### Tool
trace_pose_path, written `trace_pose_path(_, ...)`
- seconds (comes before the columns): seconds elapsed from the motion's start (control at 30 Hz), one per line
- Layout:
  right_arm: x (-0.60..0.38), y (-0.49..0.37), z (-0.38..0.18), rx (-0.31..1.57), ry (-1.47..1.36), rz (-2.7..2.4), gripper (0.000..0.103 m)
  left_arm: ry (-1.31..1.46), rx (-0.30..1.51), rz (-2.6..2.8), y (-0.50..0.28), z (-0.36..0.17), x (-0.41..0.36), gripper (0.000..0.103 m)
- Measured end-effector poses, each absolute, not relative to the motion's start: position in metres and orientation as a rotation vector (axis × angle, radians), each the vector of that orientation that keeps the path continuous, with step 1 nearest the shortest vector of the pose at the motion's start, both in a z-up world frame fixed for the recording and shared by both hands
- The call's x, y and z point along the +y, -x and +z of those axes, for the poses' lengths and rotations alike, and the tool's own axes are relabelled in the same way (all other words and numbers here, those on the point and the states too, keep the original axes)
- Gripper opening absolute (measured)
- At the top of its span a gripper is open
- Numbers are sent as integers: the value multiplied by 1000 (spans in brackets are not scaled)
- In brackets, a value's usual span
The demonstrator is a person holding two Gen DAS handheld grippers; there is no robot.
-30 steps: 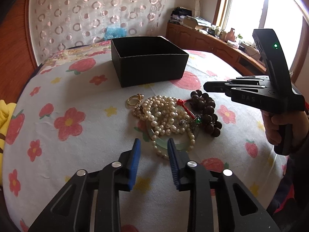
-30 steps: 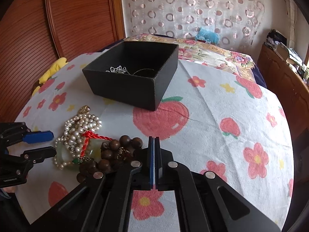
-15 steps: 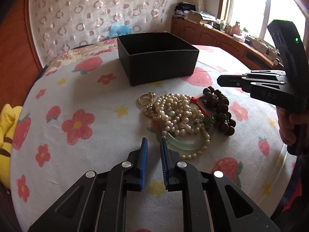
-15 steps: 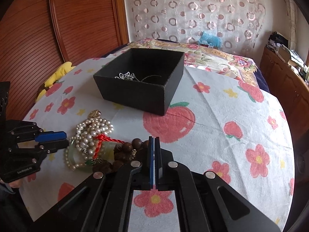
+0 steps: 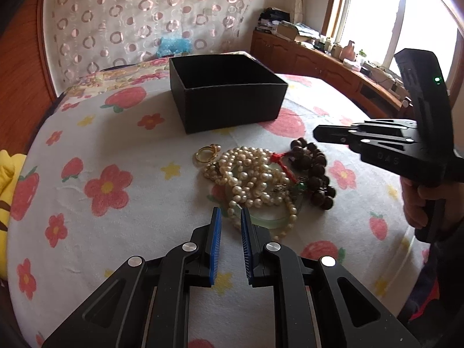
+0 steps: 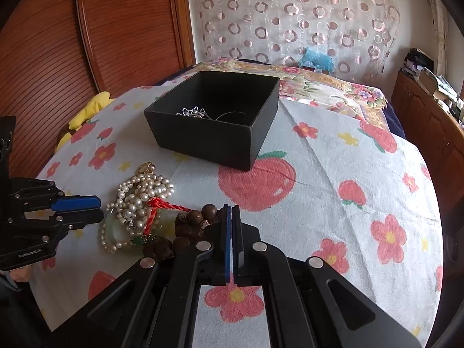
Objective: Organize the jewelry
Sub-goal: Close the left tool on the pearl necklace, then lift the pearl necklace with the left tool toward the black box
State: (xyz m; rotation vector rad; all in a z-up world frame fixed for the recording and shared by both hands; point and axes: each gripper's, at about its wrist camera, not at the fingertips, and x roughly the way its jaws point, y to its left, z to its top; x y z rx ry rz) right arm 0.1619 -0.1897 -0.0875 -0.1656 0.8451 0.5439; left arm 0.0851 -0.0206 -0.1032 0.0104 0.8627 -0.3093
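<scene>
Now one open black box (image 5: 229, 101) stands on a bed spread (image 6: 333, 191) of white towelling printed with red flowers, strawberries and small yellow stars. Its walls are matt card, square-cornered, and one thin silver chain (image 6: 200, 113) with a filigree pendant lies inside it, seen only from the right wrist view.

Near the box, toward the viewer, lies one tangled heap of jewelry. Counted: one pearl necklace (image 5: 252, 174) of round cream beads, coiled in several loops; one string of dark brown wooden beads (image 5: 316, 171), large and glossy, at the right of the heap; one pale green bangle (image 5: 266, 221), smooth and translucent, under the pearls; one gold ring (image 5: 206, 154) at the far left edge of the heap; one red twisted cord (image 6: 162, 205) crossing the pearls. A small green stone on a metal link sits between pearls and wooden beads.

Two tools are in view. The left tool (image 5: 230, 217) hovers just near of the heap; its jaws have just been closing and stand a narrow gap apart, with nothing gripped between the ribbed blue pads. The right tool (image 6: 232, 211) is clenched, pads together, empty, just beside the wooden beads.

A yellow plush item (image 6: 87, 113) lies at the far left edge of the bed.
</scene>
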Motion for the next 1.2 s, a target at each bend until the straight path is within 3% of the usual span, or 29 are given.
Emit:
trace_pose_path(0.5, -188, -161, -88, 849, 165, 553, 1, -181, 884, -232, -113, -112, -34, 19)
trace_pose_path(0.57, -188, -161, -89, 853, 167, 555, 2, -159, 893, -258, -115, -112, -31, 6)
trace_pose_path(0.67, -189, -161, -89, 858, 164, 566, 3, -157, 880, -249, -112, -111, -30, 4)
trace_pose_path(0.8, -188, -162, -88, 858, 169, 578, 23, -114, 815, -254, -103, -90, -23, 4)
trace_pose_path(1.2, -178, -182, -102, 929, 249, 581, 24, -88, 602, -290, -78, 0, -21, 4)
